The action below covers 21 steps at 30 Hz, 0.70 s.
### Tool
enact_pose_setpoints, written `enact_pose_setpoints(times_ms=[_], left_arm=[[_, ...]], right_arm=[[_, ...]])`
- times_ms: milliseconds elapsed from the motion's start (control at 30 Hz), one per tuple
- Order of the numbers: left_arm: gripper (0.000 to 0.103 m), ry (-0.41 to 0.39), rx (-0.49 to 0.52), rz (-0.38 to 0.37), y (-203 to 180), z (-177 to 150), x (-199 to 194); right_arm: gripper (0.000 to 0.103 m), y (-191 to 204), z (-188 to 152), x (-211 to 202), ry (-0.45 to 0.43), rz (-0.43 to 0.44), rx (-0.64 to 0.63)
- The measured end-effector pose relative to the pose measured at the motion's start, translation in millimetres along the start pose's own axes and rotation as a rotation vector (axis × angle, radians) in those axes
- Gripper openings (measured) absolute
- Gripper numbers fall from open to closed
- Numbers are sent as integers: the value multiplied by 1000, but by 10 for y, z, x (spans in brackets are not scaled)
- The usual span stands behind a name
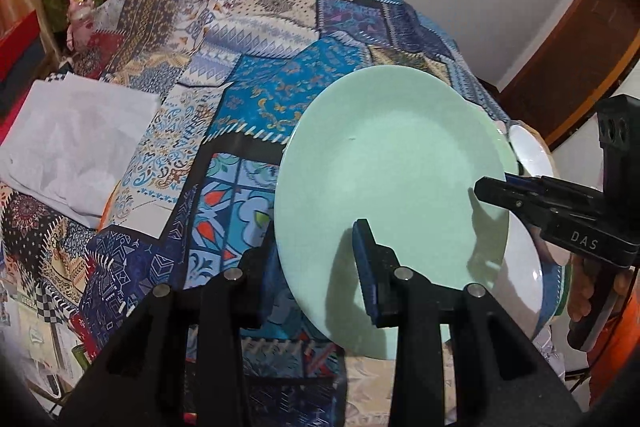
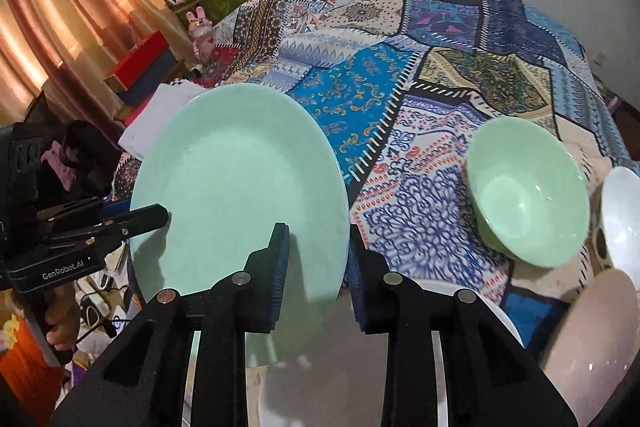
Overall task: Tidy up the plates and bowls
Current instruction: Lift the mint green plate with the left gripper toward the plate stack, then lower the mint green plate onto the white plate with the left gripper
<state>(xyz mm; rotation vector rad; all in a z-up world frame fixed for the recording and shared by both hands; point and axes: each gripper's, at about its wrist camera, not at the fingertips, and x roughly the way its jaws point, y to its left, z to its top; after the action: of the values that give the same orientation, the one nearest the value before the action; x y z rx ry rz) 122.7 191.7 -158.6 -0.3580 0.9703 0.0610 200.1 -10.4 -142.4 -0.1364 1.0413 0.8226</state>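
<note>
Gripping opposite edges of a mint-green plate (image 1: 392, 195), the two grippers are sharing its weight above the table with the patchwork cloth (image 1: 256, 75). From the left wrist camera, the left gripper (image 1: 316, 267) is straddling the plate's near rim, one blue pad (image 1: 366, 267) lying on the upper face and the other finger sitting beneath the edge, so its jaws are standing narrow and clamped on the rim. The right gripper (image 1: 496, 189) is reaching in from the right side and is pinching the far rim between its black fingers. In the right wrist view the same plate (image 2: 240, 195) is tilting to the left, its right edge is running between the right gripper's (image 2: 318, 267) pads, and the left gripper (image 2: 156, 217) is biting the opposite rim. A person's hand (image 2: 60, 331) is wrapping the left gripper's handle. Under the plate, a white plate (image 1: 524, 267) is lying on the cloth. A mint-green bowl (image 2: 528, 195) is sitting upright to the right on the cloth, well apart from the plate, with a white bowl (image 2: 622, 223) just beside it and a pale pink plate (image 2: 592, 347) nearer the camera. A folded white cloth (image 1: 76, 143) is resting on the table's left side.
</note>
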Motion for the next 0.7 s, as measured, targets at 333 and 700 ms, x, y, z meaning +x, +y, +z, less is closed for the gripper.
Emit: enact_pose_setpoints(times_ms=[333, 700], left_arm=[[34, -2, 47, -33, -378, -96, -83], [34, 55, 104, -79, -819, -269, 108]], right_arm=[[25, -178, -275, -330, -34, -3, 51], [25, -468, -642, -623, -62, -17, 132]])
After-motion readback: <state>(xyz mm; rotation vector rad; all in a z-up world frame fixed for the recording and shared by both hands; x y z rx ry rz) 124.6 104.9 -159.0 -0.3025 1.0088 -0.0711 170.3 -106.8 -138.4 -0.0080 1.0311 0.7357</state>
